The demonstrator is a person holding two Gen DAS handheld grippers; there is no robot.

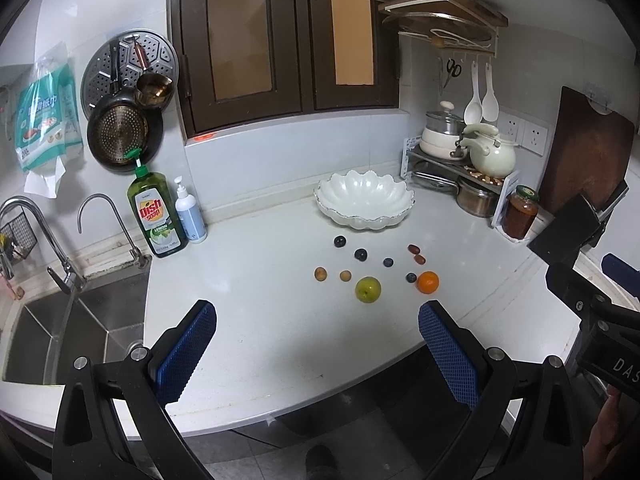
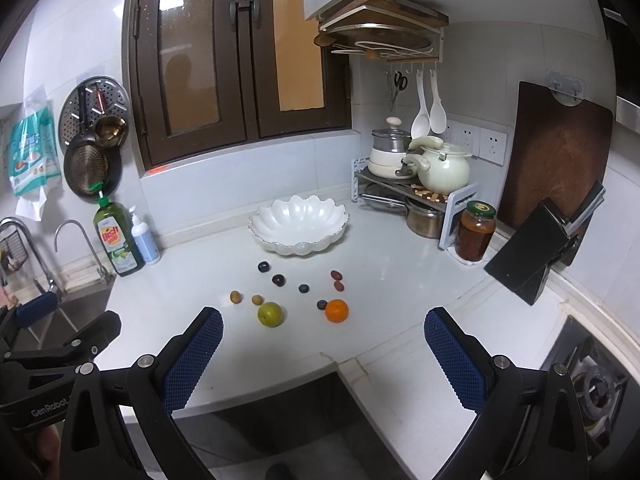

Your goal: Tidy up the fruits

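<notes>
White stone countertop (image 1: pixel 256 320) carries everything. Landmark: white scalloped bowl (image 1: pixel 364 199), empty, at the back of the counter under the brown-framed window (image 1: pixel 248 36).

Fruit is all loose on the counter in front of the bowl, none inside it:
- green apple (image 1: pixel 368 289), farthest in front of the bowl, toward the cameras
- orange (image 1: pixel 427 282) right of the apple, with a blueberry (image 1: pixel 411 277) just beside it on its left
- two dark plums (image 1: pixel 339 241) (image 1: pixel 360 255) close in front of the bowl, second blueberry (image 1: pixel 388 262) right of them
- two red dates (image 1: pixel 416 254) front-right of the bowl, nearly touching each other
- two small brown longans (image 1: pixel 320 273) (image 1: pixel 345 275) front-left of the bowl, left of the apple

Left gripper (image 1: pixel 317 354): blue pads spread wide, nothing between them, held off the counter's front edge, well apart from the fruit. Right gripper (image 2: pixel 323 358): same, pads wide apart and empty.

View differences:
- left wrist only: full steel sink (image 1: pixel 68 332) left of the bowl, plus the right gripper's black body at the right edge
- right wrist only: gas hob (image 2: pixel 600 388) right of the bowl; left gripper's body at the left edge; sink mostly cut off
- both: dish soap bottle (image 1: pixel 157 210) and pump bottle (image 1: pixel 191 212) left of the bowl; pot rack (image 1: pixel 460 160), jar (image 1: pixel 520 212), knife block (image 1: pixel 576 224) and wooden cutting board (image 1: pixel 588 152) right of it.
</notes>
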